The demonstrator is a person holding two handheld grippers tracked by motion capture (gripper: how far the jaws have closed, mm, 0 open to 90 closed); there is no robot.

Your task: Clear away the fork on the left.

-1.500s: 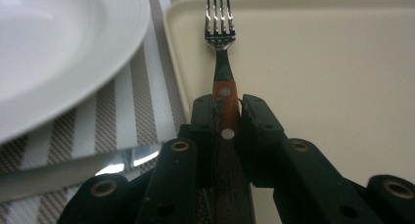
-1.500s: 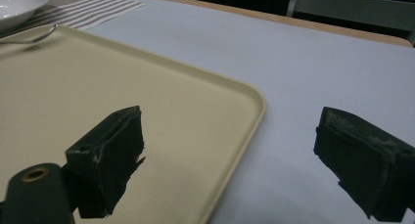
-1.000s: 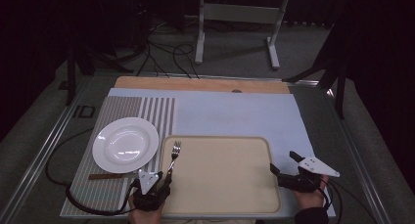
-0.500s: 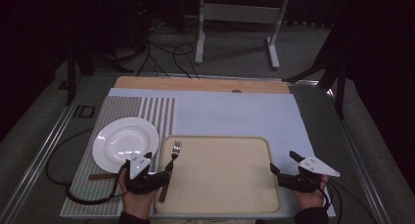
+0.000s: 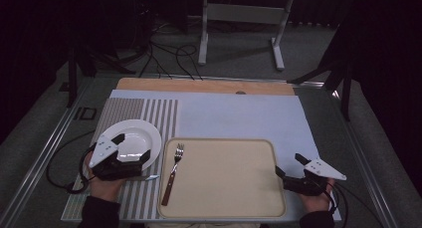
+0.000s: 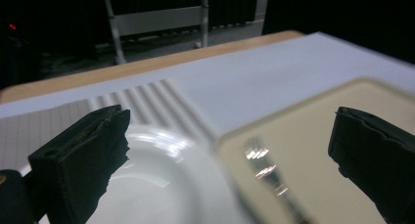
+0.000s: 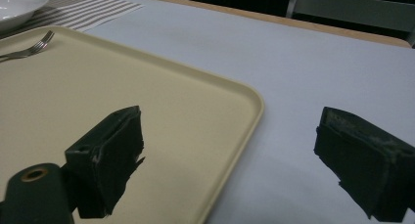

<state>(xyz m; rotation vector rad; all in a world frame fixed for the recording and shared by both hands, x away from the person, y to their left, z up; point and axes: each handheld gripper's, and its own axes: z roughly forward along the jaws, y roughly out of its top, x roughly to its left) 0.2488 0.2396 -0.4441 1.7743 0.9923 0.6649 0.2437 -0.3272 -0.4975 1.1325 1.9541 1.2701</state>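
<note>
Left tongs (image 5: 135, 146), from the high view: spread wide, jaws just now opening, nothing between them. Hover just left of the tray (image 5: 224, 140), above the near rim of the plate (image 5: 137, 131). Right tongs (image 5: 287, 164): likewise spread and empty, low at the tray's near right corner. Fork (image 5: 172, 173): flat inside the tray along its left wall, tines pointing away from the person, dark handle toward the near edge, touched by neither tool. Counter (image 5: 239, 113) beyond the tray bare and pale, striped mat (image 5: 144, 113) left of it.

Left gripper view: left tongs (image 6: 230, 121) framing the plate (image 6: 161, 180) and the tray's left part (image 6: 313, 131), fork (image 6: 266, 170) blurred between the two, lower and farther off. Confirms the empty gap; gives no clear outline of the handle.

Right gripper view: right tongs (image 7: 230, 121) apart, straddling the tray's rounded corner (image 7: 254, 101) without pressing on it. Shows the tines of the fork (image 7: 29, 49) lifting slightly off the tray floor, and the plate (image 7: 14, 4) just past the tray's far left.

Handling, as a judgement: light, stiff, probably slick at the metal end, lying low against the tray. Best pinched across the handle near its middle. Plate likely heavier and breakable: grip at the rim.
</note>
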